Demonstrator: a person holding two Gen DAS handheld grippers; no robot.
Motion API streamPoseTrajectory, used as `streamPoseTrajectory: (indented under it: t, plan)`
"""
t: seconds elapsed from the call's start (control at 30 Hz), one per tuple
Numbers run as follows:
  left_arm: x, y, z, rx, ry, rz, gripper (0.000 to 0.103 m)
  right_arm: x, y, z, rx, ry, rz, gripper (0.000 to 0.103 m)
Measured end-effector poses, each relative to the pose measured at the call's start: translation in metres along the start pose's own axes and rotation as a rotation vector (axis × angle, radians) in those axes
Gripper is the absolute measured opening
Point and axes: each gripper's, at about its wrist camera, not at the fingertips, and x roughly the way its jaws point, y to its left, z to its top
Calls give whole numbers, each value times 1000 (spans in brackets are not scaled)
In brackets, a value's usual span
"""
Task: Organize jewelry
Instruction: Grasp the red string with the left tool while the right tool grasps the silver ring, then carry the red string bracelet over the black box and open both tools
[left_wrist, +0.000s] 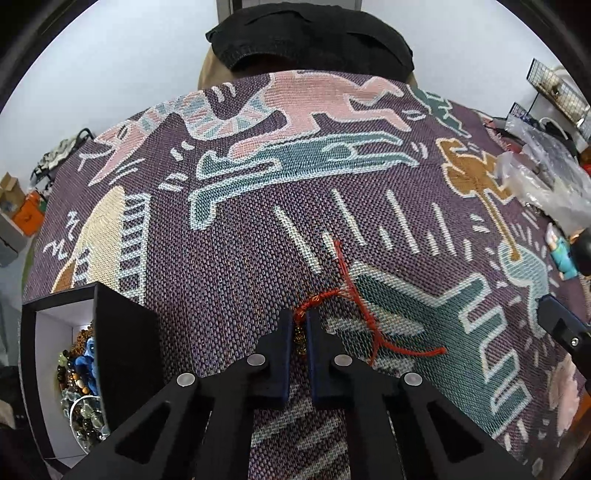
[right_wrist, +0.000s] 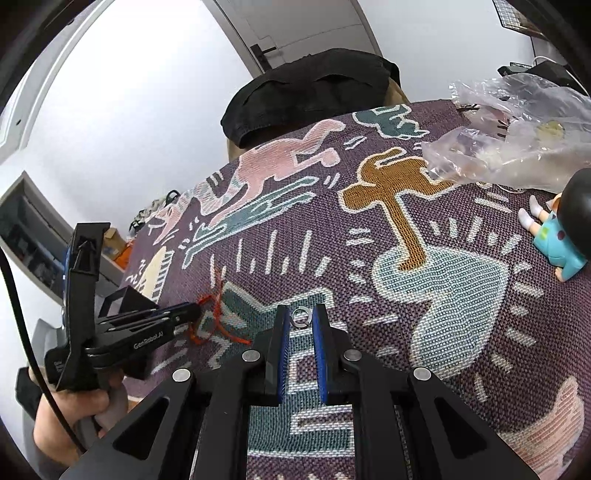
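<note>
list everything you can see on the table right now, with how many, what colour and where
red braided cord bracelet: one, red with gold charm, centre of cloth, in the left jaws
small silver ring: one, silver, between the right jaws
black open jewelry box: one, black outside, white inside, left edge, filled with mixed beads
crumpled clear plastic bag: one, transparent, far right
toy figurine in teal outfit: one, right edge, lying down
patterned woven tablecloth: one, purple, covers table
left gripper: one, black
right gripper: one, black

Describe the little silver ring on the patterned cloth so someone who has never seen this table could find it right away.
Start at the purple woven cloth with its cartoon figures. Near its front edge, the right gripper is open around a small silver ring lying flat between the fingertips. Unlike the red cord bracelet to its left, it is a plain metal hoop.
</note>
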Motion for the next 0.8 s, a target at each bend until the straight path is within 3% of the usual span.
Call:
streamPoseTrajectory:
  t: [0.33,0.8]
  plan:
    - [-60,17,-1,4,-119,-26,7,-11,24,0,-39,-28,46,14]
    - [-127,75,-11,-62,-255,-24,7,-31,58,-1,-101,-75,96,14]
